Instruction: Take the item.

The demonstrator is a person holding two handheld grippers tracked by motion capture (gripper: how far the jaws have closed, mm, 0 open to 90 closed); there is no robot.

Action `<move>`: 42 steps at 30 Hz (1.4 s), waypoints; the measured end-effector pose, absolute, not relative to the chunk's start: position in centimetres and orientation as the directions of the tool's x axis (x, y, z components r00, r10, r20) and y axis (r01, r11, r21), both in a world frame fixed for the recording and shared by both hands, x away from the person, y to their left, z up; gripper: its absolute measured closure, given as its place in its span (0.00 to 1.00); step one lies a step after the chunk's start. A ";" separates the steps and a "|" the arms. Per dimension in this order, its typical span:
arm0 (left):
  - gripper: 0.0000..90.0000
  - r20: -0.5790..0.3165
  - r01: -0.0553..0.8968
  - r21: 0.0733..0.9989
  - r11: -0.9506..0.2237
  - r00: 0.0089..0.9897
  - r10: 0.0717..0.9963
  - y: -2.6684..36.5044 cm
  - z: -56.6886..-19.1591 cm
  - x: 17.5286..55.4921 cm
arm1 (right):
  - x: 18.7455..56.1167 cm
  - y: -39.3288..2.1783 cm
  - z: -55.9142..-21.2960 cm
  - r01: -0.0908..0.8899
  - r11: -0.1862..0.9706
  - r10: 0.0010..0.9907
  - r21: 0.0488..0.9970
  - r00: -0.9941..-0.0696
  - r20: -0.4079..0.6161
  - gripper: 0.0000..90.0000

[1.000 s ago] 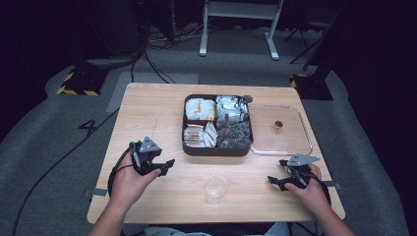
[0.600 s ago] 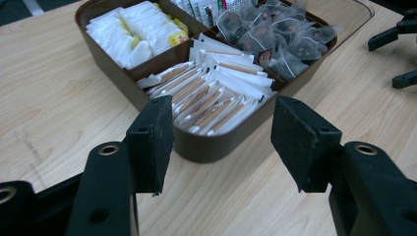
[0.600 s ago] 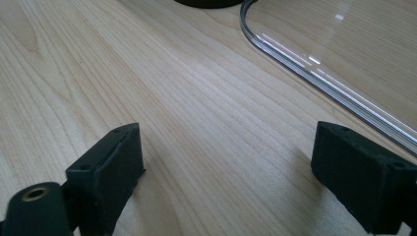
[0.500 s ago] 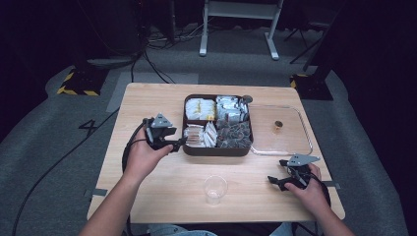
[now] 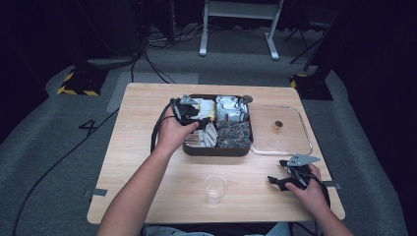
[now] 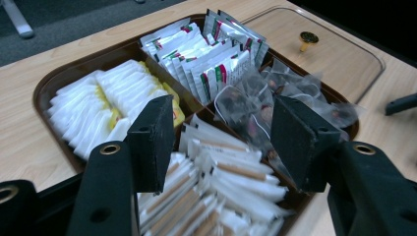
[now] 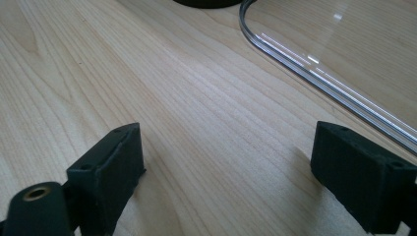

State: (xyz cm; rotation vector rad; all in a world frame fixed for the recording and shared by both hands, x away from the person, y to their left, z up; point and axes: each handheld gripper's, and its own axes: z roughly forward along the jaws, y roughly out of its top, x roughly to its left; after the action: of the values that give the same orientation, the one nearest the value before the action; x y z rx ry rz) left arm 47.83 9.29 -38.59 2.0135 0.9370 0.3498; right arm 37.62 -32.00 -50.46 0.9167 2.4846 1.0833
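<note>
The left gripper (image 5: 193,114) hovers over the near-left part of the brown tray (image 5: 216,150), its jaws partly apart with nothing clamped between them; they have just been closing a little. Through the left gripper view, the jaws frame the compartment of white and tan stick packets (image 6: 221,182) right below them, with the white and yellow sachets (image 6: 105,105) off to one side, the silver sachets with red and green print (image 6: 206,59) beyond, and the clear bags of dark contents (image 6: 255,105) next to those. The tray sits toward the far edge of the desk (image 5: 142,162), around its middle. The clear lid (image 5: 280,130) with its small brass knob (image 5: 278,126) lies flat just beside the tray. The right gripper (image 5: 287,179) rests near the desk's near-right corner, jaws wide apart over bare wood. A clear plastic cup (image 5: 215,188) stands upright near the near edge.
</note>
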 end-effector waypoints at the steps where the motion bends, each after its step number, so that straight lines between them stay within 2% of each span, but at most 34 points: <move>1: 0.48 -0.072 0.477 0.799 -0.366 0.680 0.730 8.9 -39.0 48.8 | 37.6 -32.0 -50.5 0.441 0.517 0.650 0.734 -0.760 -0.001 0.14; 10: 0.48 -0.070 0.485 0.793 -0.369 0.675 0.735 8.4 -40.8 52.7 | 37.8 -31.9 -50.5 0.436 0.521 0.644 0.733 -0.765 -0.002 0.14; 19: 0.48 -0.078 0.487 0.769 -0.414 0.714 0.696 8.7 -42.1 54.8 | 37.8 -31.9 -50.5 0.435 0.523 0.642 0.733 -0.767 -0.003 0.14; 34: 0.51 -0.125 0.609 0.675 -0.416 0.650 0.749 7.7 -44.7 57.6 | 37.9 -31.9 -50.5 0.434 0.522 0.640 0.734 -0.768 -0.001 0.14; 37: 0.53 -0.113 0.622 0.655 -0.428 0.642 0.758 7.6 -45.0 57.8 | 37.9 -31.9 -50.5 0.434 0.523 0.639 0.734 -0.770 0.000 0.14; 42: 0.57 -0.147 0.647 0.646 -0.405 0.627 0.765 7.9 -45.4 58.2 | 37.9 -31.9 -50.5 0.433 0.524 0.637 0.733 -0.771 -0.001 0.14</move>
State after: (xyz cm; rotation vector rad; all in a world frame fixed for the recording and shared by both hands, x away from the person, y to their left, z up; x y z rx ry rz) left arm 58.18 7.93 -45.38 2.1663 1.1001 0.2240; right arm 37.89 -31.88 -50.47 0.8985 2.4971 1.0901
